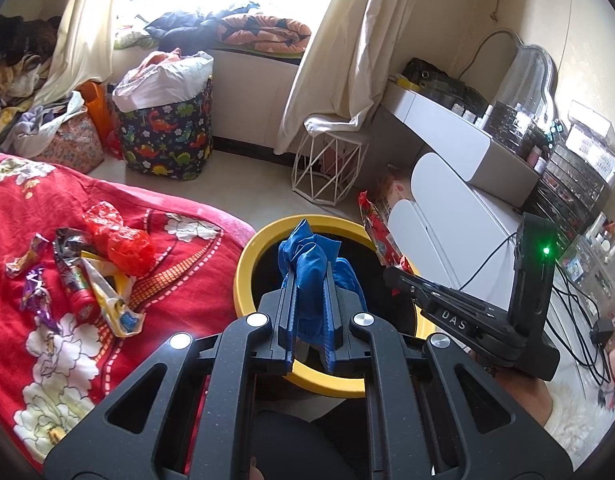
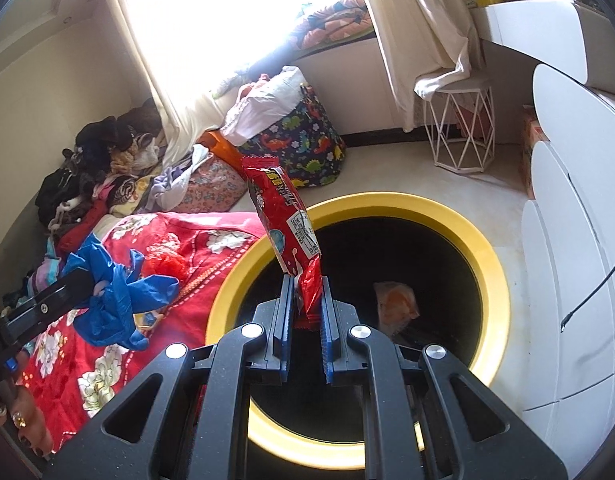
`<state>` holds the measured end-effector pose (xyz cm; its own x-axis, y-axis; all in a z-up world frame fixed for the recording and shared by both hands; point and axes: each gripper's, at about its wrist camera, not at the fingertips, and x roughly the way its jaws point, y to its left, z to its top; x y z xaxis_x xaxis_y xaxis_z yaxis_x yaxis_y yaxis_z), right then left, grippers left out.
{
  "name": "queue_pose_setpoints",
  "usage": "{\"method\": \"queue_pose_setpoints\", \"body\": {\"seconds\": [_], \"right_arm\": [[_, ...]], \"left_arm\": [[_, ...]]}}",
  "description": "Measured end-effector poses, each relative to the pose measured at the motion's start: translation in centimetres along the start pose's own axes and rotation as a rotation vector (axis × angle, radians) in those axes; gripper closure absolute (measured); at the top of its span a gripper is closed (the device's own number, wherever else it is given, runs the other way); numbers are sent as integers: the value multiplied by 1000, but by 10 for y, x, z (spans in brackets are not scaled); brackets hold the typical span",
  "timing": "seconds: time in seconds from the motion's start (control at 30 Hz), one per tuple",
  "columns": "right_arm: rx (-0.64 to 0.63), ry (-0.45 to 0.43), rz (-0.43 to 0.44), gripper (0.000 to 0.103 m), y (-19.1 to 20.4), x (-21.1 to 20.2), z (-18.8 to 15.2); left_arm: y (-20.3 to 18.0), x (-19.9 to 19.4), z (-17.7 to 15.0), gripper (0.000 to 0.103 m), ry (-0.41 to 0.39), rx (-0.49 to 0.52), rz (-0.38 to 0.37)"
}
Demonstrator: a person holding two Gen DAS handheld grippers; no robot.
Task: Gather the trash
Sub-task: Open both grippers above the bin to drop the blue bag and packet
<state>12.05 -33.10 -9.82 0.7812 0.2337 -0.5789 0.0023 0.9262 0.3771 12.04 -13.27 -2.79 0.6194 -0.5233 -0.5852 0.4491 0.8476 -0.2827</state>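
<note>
Left hand-held gripper [image 1: 310, 280] clamps a limp blue glove [image 1: 307, 252] mid-bunch; right hand-held gripper [image 2: 307, 300] pinches a light, crinkly wrapper [image 2: 285, 224] by its lower end (slippery film), both at frame centre over the bin [image 2: 487, 248].

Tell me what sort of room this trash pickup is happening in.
Most likely a lived-in bedroom. A red floral blanket covers what looks like a bed, a white vanity carries a mirror and cosmetics organisers, and clothes lie heaped by the curtained window.
</note>
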Motion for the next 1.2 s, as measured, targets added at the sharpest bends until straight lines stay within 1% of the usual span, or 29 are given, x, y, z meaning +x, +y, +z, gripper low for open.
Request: {"method": "queue_pose_setpoints", "body": {"seconds": [0.33,0.83,0.9,1.0,1.03,1.07,1.1,1.13,1.17,1.2], "right_arm": [[56,31,-54,91,-19,8,-5],[96,43,-70,91,-34,10,-8],[96,43,-71,89,-34,10,-8],[99,42,-73,89,-35,11,-7],[101,42,-74,87,-36,11,-7],[105,43,-79,83,-37,10,-7],[108,42,-83,81,-38,10,-6],[111,40,-86,76,-39,9,-5],[113,39,-88,71,-39,8,-4],[116,37,-91,69,-40,7,-3]], "left_arm": [[-4,21,-6,97,30,6,-6],[-9,62,-7,97,92,36,-9],[-10,66,-6,97,96,40,-7],[-8,73,-3,97,103,34,-7],[-7,75,-3,96,106,28,-7],[-6,77,-2,95,111,18,-12],[-5,79,-2,94,121,5,-24],[-4,80,-1,83,123,-4,-21],[-3,80,-1,61,121,-9,-15],[-1,80,-1,51,120,-18,-8]]}}
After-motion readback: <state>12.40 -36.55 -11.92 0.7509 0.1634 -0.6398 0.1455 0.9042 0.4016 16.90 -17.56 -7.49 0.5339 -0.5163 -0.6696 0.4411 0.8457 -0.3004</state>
